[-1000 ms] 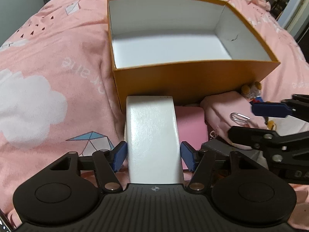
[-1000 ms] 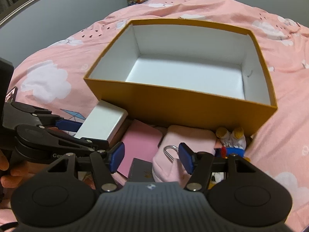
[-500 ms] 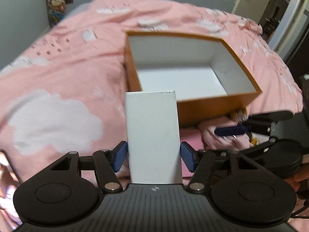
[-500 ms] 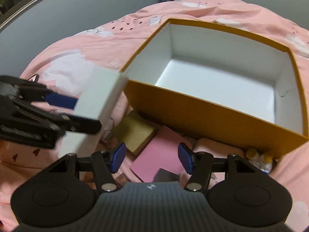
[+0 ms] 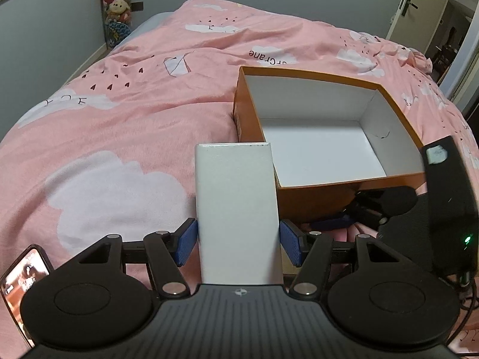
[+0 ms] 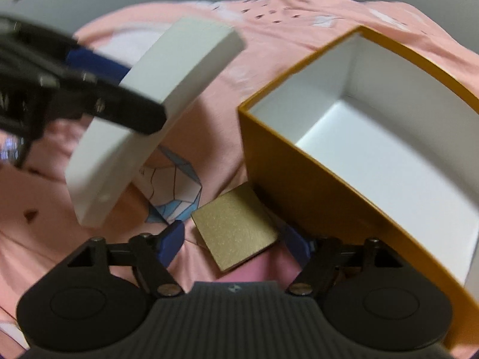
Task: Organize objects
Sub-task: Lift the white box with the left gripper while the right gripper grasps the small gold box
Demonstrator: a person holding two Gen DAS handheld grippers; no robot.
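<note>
White box (image 5: 238, 212) is riding clenched in the left tongs (image 5: 238, 245), long axis pointing ahead; orange box (image 5: 326, 185) is lying ahead-right, while the released, widening right tongs (image 6: 230, 240) are straddling a gold card (image 6: 235, 233).

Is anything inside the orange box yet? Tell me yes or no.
No: the left wrist view shows the orange box with only its bare white floor and walls, nothing in it.

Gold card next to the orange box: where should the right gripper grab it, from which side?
Judgement: take the gold card across its two opposite side edges, coming down from above. It lies flat on the pink bedspread near the orange box corner, already between the right gripper's open jaws. It looks thin, so the pads must go low.
</note>
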